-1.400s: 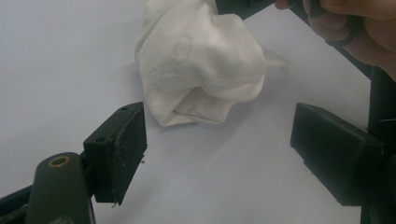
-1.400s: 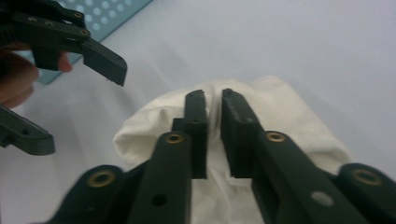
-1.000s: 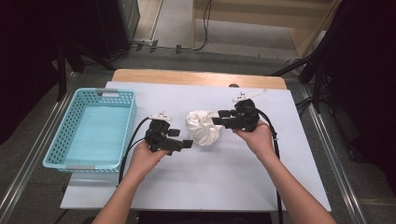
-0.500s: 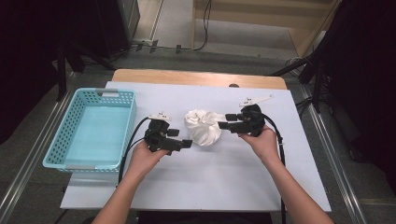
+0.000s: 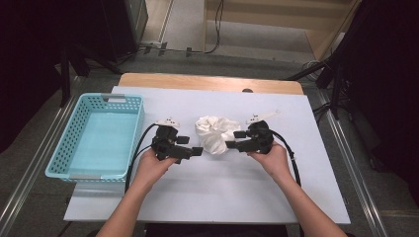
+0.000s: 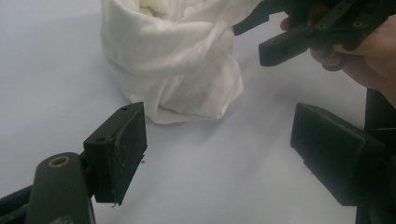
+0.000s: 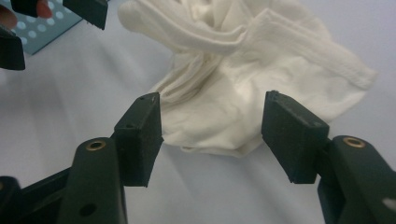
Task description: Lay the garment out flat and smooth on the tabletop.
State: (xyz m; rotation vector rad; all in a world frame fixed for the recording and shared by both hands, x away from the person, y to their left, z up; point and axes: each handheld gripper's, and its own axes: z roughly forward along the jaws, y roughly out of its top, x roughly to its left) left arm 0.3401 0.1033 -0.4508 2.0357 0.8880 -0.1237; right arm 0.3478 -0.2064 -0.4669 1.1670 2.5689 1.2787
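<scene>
A crumpled white cloth [image 5: 215,134] lies in a heap at the middle of the white table [image 5: 212,197]. My left gripper [image 5: 192,146] is just to its left, open, jaws pointing at the cloth with nothing between them. In the left gripper view the cloth [image 6: 173,56] sits just beyond the gripper [image 6: 219,147]. My right gripper [image 5: 233,139] is at the cloth's right side, open. In the right gripper view its jaws [image 7: 212,133] flank the near edge of the cloth [image 7: 243,70] without closing on it.
A light blue plastic basket [image 5: 69,143] with nothing in it stands at the table's left edge. A wooden strip [image 5: 207,81] runs along the table's far side. Black cables trail from both grippers toward the near edge.
My right gripper has dropped from the cloth's upper right to its lower right side, closer to the cloth's near edge. The left gripper has barely moved.
</scene>
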